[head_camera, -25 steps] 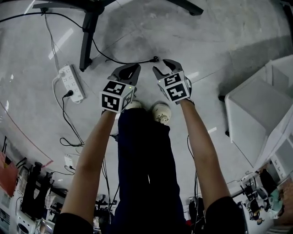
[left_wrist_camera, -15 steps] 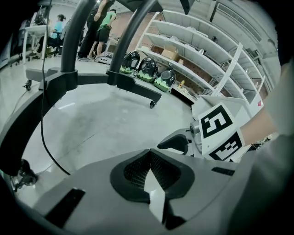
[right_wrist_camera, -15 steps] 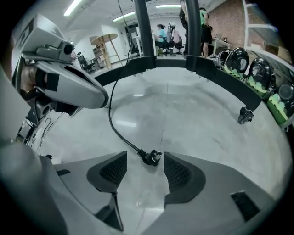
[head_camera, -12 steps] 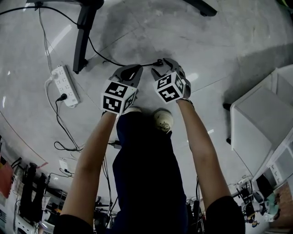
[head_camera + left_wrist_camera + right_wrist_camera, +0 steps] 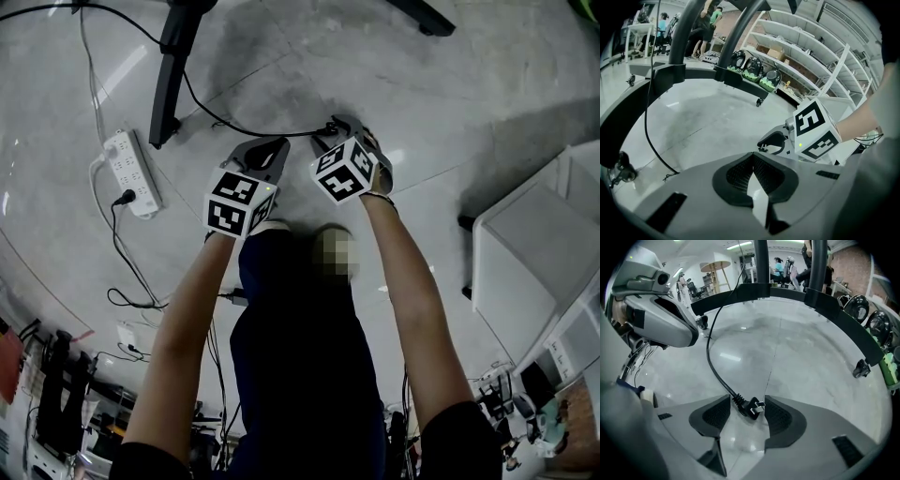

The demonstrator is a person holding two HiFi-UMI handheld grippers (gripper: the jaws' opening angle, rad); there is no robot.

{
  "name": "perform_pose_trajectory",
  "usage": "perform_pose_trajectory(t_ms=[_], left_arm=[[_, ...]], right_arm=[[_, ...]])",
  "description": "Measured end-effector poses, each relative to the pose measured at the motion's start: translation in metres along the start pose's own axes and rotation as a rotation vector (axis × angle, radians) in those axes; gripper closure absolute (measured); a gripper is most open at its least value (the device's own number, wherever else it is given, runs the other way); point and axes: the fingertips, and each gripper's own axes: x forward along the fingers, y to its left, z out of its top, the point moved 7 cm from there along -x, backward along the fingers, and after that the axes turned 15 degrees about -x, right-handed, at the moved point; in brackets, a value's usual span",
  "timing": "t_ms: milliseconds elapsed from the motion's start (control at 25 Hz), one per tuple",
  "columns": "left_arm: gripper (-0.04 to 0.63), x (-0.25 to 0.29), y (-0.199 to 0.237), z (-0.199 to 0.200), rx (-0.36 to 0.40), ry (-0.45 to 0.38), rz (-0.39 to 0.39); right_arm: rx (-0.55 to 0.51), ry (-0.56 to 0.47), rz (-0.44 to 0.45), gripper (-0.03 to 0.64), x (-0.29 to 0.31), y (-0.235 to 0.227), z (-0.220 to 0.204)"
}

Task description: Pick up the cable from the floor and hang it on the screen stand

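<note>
Right gripper (image 5: pixel 746 401): its jaws have just been opening and now stand wide apart, pointing steeply down at the floor (image 5: pixel 450 94). They grip nothing yet.
Between its jaws: the plug (image 5: pixel 753 408) of the black cable (image 5: pixel 715 366) lies on the floor in the gap. Its metal prongs point toward the right-hand jaw. Neither pad presses on it.
Cable beyond the gripper: from the plug it runs ahead and to the left of the right gripper, curving away toward the dark legs of the screen stand (image 5: pixel 167 84).
Left gripper (image 5: pixel 753 157): closed, the two pads meeting, nothing between them. It sits just to the left of the right gripper, tilted down less steeply, with no cable at its tip.
What has changed: a second ago both grippers were higher and the plug lay just ahead of the right gripper's tips. Both have since come down toward the floor, and the right one has rolled and straddled the plug.
Meaning for the task: the approach looks finished and the pick-up itself has not begun. The cable is wholly on the floor and nothing hangs on the stand.
Likely next: closing the right gripper on the plug body or the ribbed collar behind it, then lifting.
Risk: the plug is small and lies flat, so the pads may slide over it or pinch only the prongs.
Also near: a white power strip (image 5: pixel 127 173) lies well off to the left of the left gripper.
</note>
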Motion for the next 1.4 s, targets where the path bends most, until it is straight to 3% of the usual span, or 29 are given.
perform_pose_trajectory(t_ms=[120,440,880,1160,1400], left_arm=[[0.588,0.000,-0.001,0.001,-0.009,0.002,0.002],[0.588,-0.026,-0.022,0.014,-0.031,0.023,0.014],[0.588,-0.090,-0.083,0.061,-0.030,0.028,0.002],[0.588,-0.130,-0.129,0.089,-0.007,0.041,-0.017],[0.588,-0.163,-0.168,0.116,0.022,0.030,-0.041]], right_arm=[[-0.022,0.014,0.003,0.407,-0.001,0.001,0.000],[0.001,0.012,-0.036,0.413,-0.044,0.004,0.012],[-0.003,-0.005,-0.075,0.414,-0.152,0.003,0.052],[-0.038,-0.019,-0.152,0.416,-0.228,-0.001,0.075],[0.008,-0.061,-0.209,0.417,-0.294,-0.004,0.094]])
